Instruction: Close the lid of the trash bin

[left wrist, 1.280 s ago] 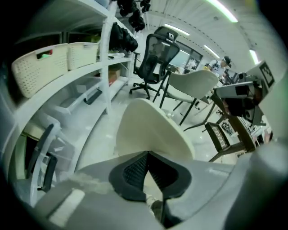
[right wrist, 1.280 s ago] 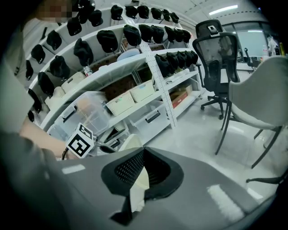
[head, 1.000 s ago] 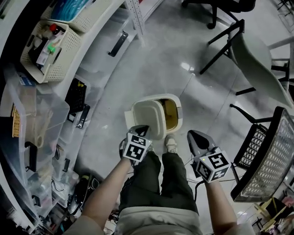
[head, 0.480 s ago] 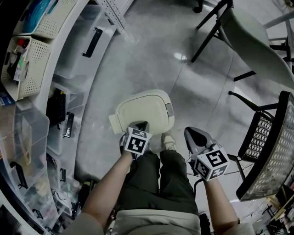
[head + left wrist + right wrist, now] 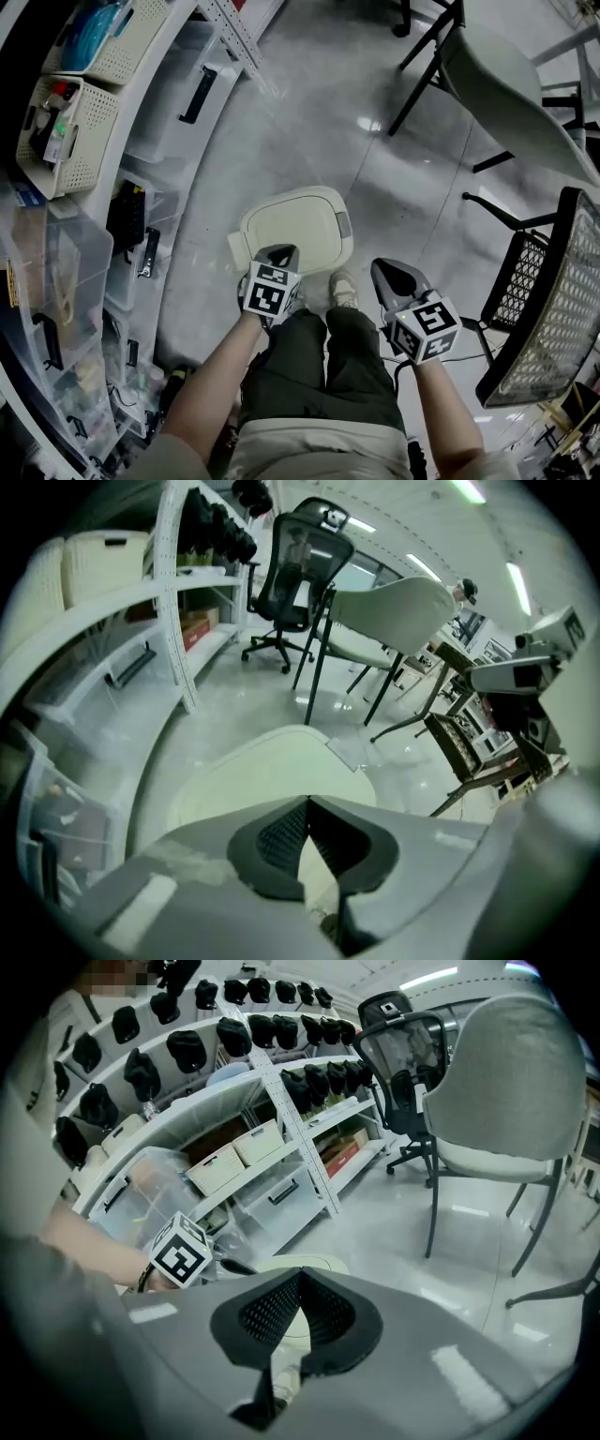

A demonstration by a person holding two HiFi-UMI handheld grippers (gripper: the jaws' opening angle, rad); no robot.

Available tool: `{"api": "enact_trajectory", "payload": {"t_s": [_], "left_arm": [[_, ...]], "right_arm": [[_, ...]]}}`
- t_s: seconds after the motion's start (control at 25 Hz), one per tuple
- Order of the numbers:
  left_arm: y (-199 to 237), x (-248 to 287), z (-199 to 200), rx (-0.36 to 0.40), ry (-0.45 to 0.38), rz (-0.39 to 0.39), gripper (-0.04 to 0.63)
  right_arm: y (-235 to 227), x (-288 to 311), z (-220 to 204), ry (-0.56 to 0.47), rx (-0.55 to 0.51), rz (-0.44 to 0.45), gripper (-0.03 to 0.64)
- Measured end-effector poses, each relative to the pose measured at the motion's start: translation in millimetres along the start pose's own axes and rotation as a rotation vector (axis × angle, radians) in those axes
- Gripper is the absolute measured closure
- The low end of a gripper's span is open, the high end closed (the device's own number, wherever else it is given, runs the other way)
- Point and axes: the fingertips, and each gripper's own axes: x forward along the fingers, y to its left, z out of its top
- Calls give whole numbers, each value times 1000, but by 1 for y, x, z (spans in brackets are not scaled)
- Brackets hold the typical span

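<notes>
Though unclear overhead, left gripper point(image 5: 307, 802) closed.

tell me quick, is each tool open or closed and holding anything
Left tool: closed, holding nothing.
Right tool: closed, holding nothing.

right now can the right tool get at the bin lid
Probably yes: the right tool hangs just beside the shut bin lid, with only floor and the person's shoe in between.
</notes>
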Motion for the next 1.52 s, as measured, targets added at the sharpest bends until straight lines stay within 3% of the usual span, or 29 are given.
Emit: {"api": "enact_trajectory", "payload": {"t_s": [0.16,0.4,0.72,0.88,1.24,1.4,1.52], "left_arm": [[-2,-59,41,60,-122,49,594],[-9,-177,113,45,-336,120,594],[-37,-340,185,125,-519,187,593],[-52,-410,211,191,-599,216,594],[-98,-541,252,226,-793,225,594],[-112,-595,267,295,-890,253,594],[-123,-631,271,281,-949,253,594]], "right_arm": [[22,-25,40,-25,-38,15,614],[69,-86,123,-155,-136,10,614],[151,-175,226,-298,-227,33,614],[191,-228,272,-412,-271,34,614],[260,-324,344,-591,-405,41,614],[293,-357,368,-671,-443,55,614],[319,-385,382,-730,-476,61,614]]}}
